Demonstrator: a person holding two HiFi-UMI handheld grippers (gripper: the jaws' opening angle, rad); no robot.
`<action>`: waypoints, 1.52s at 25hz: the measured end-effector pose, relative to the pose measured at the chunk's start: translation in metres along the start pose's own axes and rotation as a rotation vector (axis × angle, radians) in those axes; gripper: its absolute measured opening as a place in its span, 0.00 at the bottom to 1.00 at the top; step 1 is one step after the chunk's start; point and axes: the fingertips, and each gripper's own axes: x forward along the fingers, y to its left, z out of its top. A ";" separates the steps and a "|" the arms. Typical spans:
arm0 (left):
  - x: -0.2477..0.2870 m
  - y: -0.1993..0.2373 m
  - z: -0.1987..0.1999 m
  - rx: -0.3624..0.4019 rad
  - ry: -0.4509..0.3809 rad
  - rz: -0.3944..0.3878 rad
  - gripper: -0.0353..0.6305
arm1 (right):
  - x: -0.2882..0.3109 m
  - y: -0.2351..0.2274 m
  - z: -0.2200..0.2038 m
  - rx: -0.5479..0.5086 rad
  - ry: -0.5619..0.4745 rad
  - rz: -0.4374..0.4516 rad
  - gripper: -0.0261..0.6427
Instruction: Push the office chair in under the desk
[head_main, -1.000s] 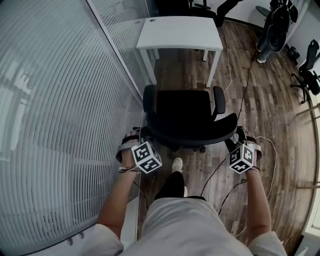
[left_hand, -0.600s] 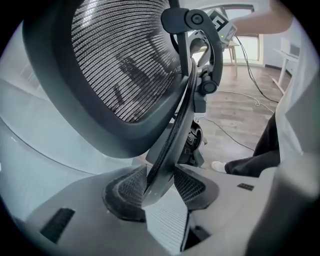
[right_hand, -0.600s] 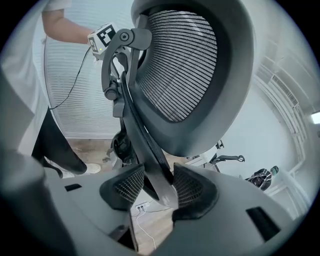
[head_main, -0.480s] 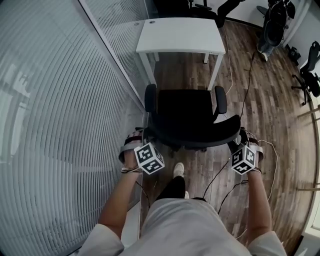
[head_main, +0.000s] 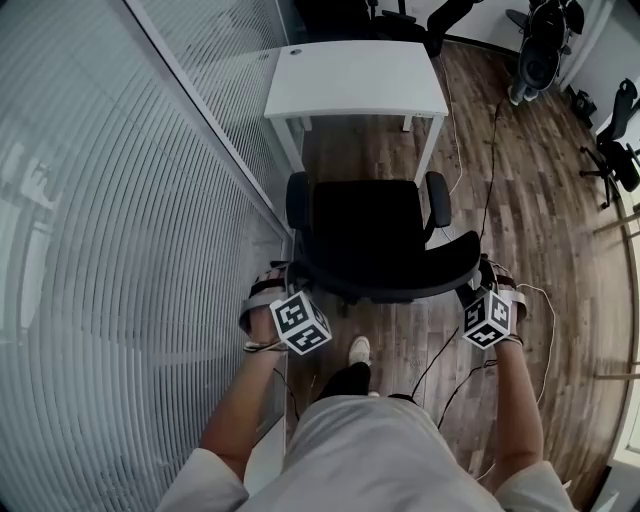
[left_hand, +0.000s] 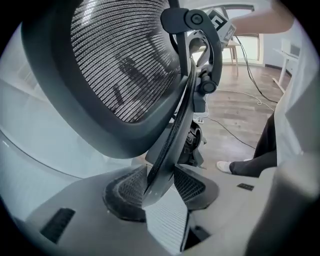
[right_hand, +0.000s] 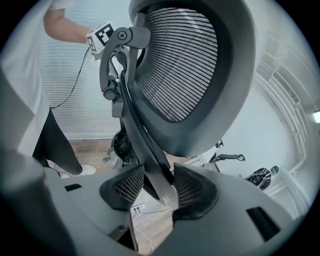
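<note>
A black mesh-backed office chair (head_main: 365, 225) stands just in front of a white desk (head_main: 355, 78), its seat facing the desk. My left gripper (head_main: 283, 283) is shut on the left edge of the chair's backrest frame (left_hand: 165, 150). On the other side, my right gripper (head_main: 478, 285) is shut on the right edge of the same backrest frame (right_hand: 147, 150). Both padded jaws pinch the thin frame rim. The mesh back (left_hand: 120, 60) fills the left gripper view, and the mesh back (right_hand: 185, 65) fills the right gripper view too.
A ribbed glass partition (head_main: 110, 250) runs along the left, close to the chair and desk. Cables (head_main: 495, 150) trail over the wooden floor at the right. Other black chairs (head_main: 615, 135) stand at the far right. The person's shoe (head_main: 357, 351) is behind the chair.
The chair and both grippers have moved forward, nearer the desk. The person has stepped along behind it.
</note>
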 end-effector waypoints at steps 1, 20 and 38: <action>0.003 0.003 0.001 0.000 -0.002 0.001 0.32 | 0.003 -0.003 0.001 0.001 0.002 0.000 0.32; 0.048 0.065 0.013 0.015 -0.014 0.009 0.32 | 0.054 -0.056 0.016 0.013 0.002 -0.016 0.33; 0.082 0.109 0.020 0.005 -0.003 0.009 0.32 | 0.091 -0.092 0.028 0.013 -0.022 -0.015 0.33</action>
